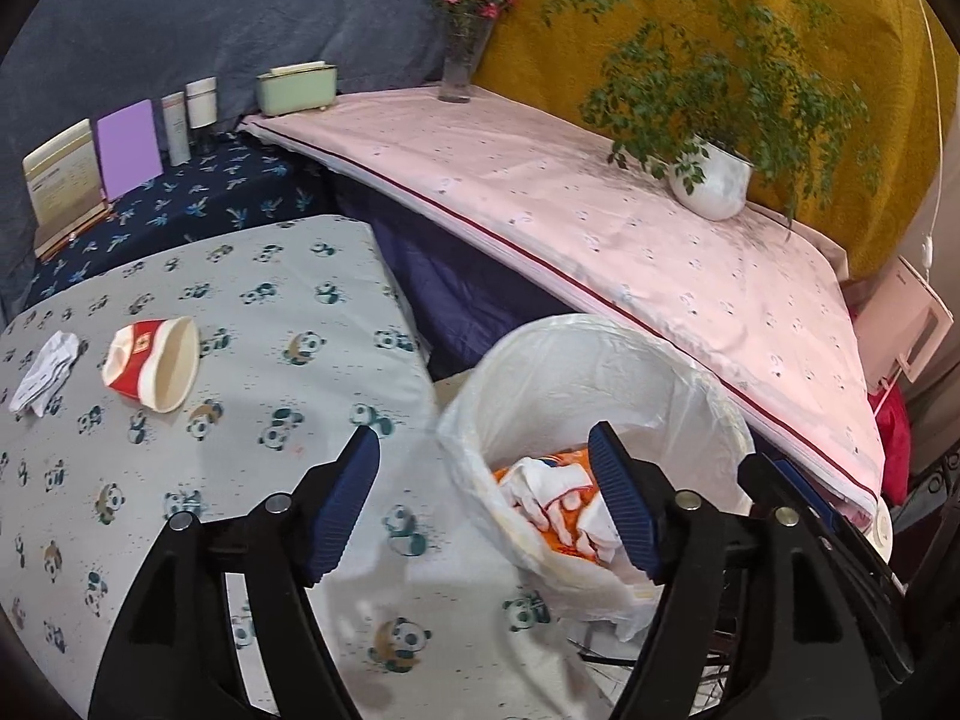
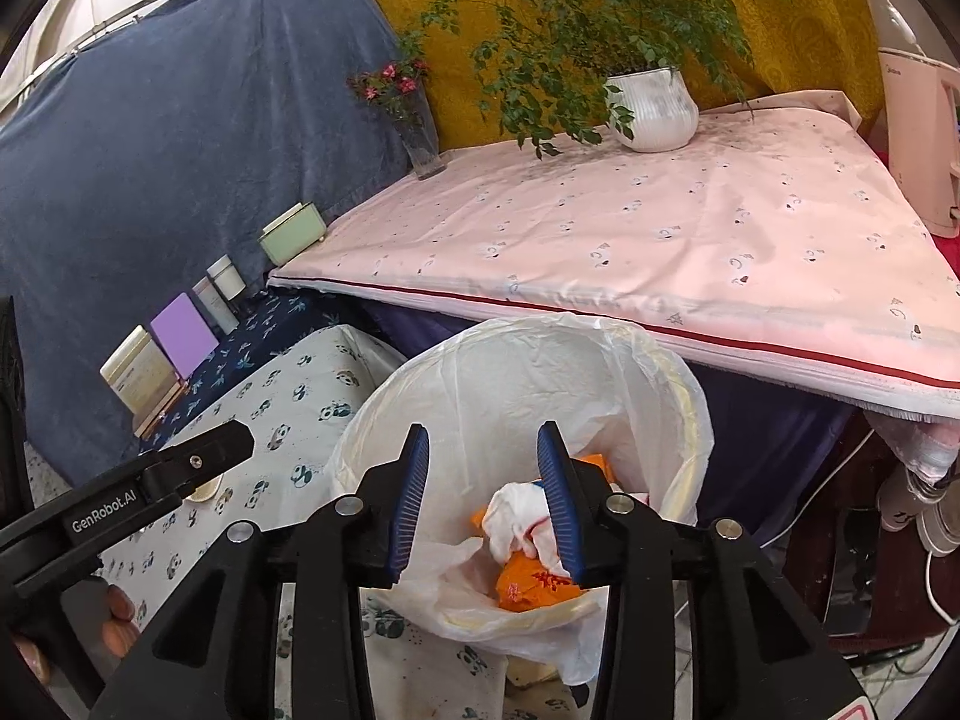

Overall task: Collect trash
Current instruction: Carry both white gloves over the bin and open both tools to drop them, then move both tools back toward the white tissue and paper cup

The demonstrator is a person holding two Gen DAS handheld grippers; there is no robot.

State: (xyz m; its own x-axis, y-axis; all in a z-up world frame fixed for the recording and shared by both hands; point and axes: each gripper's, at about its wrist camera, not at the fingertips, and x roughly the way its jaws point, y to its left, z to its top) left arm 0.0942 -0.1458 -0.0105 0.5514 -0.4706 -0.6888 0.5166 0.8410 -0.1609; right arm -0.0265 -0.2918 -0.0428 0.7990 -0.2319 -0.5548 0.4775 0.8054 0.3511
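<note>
Beside the lined bin (trash inside), both grippers' jaws stand apart, empty; paper cup lies on table.

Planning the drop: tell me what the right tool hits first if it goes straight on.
Probably the crumpled white tissue on the orange wrapper inside the lined bin; the right tool is open and empty.

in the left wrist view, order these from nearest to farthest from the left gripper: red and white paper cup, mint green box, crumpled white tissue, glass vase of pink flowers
1. Red and white paper cup, lying on its side, up-left of the left gripper.
2. Crumpled white tissue, just left of the cup.
3. Mint green box, at the back.
4. Glass vase of pink flowers, back corner; close to the box's distance.
</note>
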